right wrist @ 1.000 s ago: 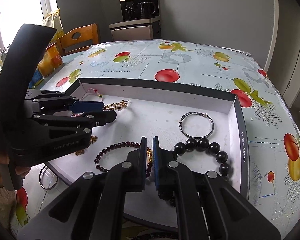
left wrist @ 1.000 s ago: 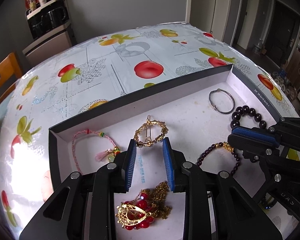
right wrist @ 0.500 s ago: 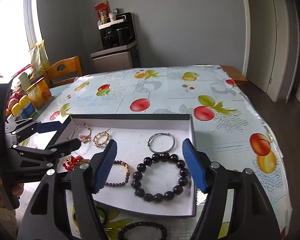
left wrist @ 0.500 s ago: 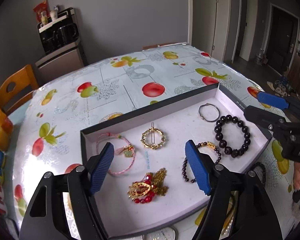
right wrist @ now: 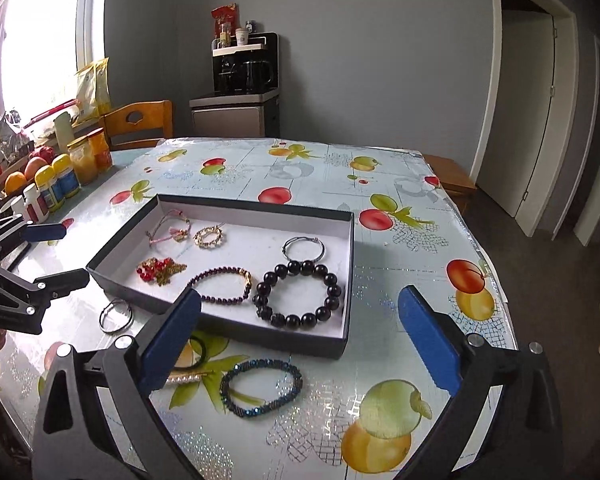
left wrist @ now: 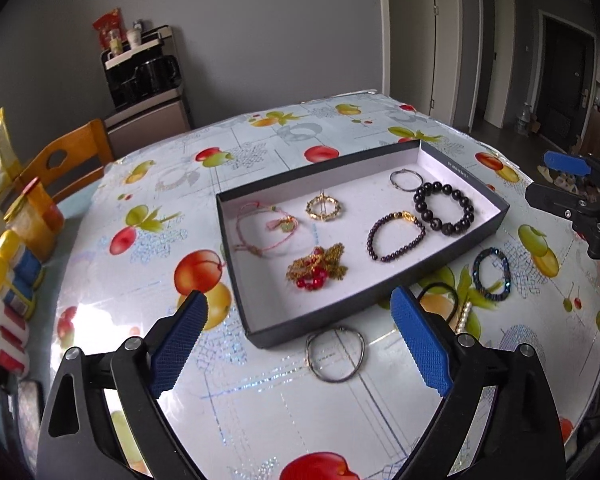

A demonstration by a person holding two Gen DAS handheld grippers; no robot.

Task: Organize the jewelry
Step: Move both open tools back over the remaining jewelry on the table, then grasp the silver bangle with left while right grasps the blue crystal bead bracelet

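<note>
Metal bangle [left wrist: 335, 354] on table, outside tray [left wrist: 380, 300] | thin, stiff, light, slippery; pinch across wire | L gripper [left wrist: 300, 344] & R gripper [right wrist: 300, 340] jaws just opened wide, both empty

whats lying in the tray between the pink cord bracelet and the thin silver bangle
The gold ring brooch lies between the pink cord bracelet and the thin silver bangle, along the tray's far wall. The left wrist view shows it best.

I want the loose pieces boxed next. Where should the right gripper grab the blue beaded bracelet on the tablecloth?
The blue beaded bracelet lies flat as an open loop in front of the box. Probably come from above with the open right gripper, one finger inside the loop, one outside, and pinch the near strand; nothing crowds that side.
</note>
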